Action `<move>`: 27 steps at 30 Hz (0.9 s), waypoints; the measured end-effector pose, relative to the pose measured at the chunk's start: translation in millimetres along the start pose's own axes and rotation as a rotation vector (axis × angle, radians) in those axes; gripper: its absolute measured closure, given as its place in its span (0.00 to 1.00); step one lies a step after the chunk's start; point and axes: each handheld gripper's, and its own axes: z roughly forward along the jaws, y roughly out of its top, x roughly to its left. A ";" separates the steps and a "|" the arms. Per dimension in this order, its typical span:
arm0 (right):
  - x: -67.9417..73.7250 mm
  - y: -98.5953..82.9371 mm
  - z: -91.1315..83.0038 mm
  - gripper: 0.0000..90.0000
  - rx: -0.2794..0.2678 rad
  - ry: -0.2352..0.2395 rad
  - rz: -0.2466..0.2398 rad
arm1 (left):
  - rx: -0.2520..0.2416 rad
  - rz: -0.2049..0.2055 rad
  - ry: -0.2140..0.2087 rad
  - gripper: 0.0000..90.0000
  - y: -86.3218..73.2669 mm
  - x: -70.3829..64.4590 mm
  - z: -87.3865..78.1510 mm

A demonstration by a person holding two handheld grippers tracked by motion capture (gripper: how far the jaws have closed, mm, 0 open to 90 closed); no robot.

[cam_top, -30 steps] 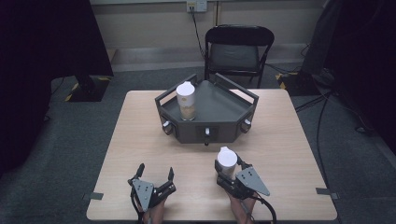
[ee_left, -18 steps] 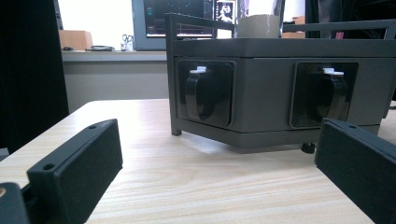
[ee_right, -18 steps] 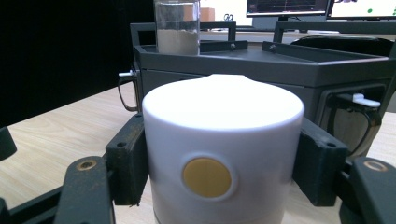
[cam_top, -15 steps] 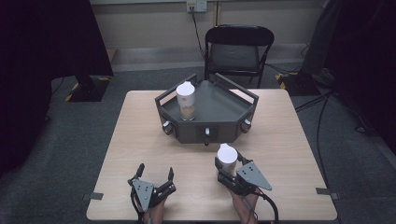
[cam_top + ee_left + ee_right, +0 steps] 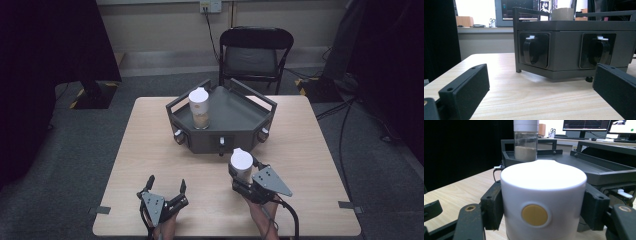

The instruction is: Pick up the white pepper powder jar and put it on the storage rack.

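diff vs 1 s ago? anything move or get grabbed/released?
The right claw, shut on the white-capped jar, shifted slightly left and toward the grey tray. Nothing was newly grabbed or released. The left claw stayed open near the table edge, and the second jar stayed upright in the tray.

On the wooden table (image 5: pixel 150 135) the right gripper (image 5: pixel 243 176) clasps an upright white-capped jar (image 5: pixel 241 165), held just in front of the dark grey tray (image 5: pixel 240 117) — apparently clear of it. A second jar (image 5: pixel 199 108) stands upright in the tray's left part. The left gripper (image 5: pixel 166 189) sits near the table's front edge, jaws spread and empty — well apart from the tray. A black chair (image 5: pixel 255 52) stands behind the table.
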 end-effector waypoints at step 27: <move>-17.0 49.9 19.1 0.34 -0.022 0.033 -0.016 | 0.000 0.000 -0.001 0.00 0.0 0.2 -0.1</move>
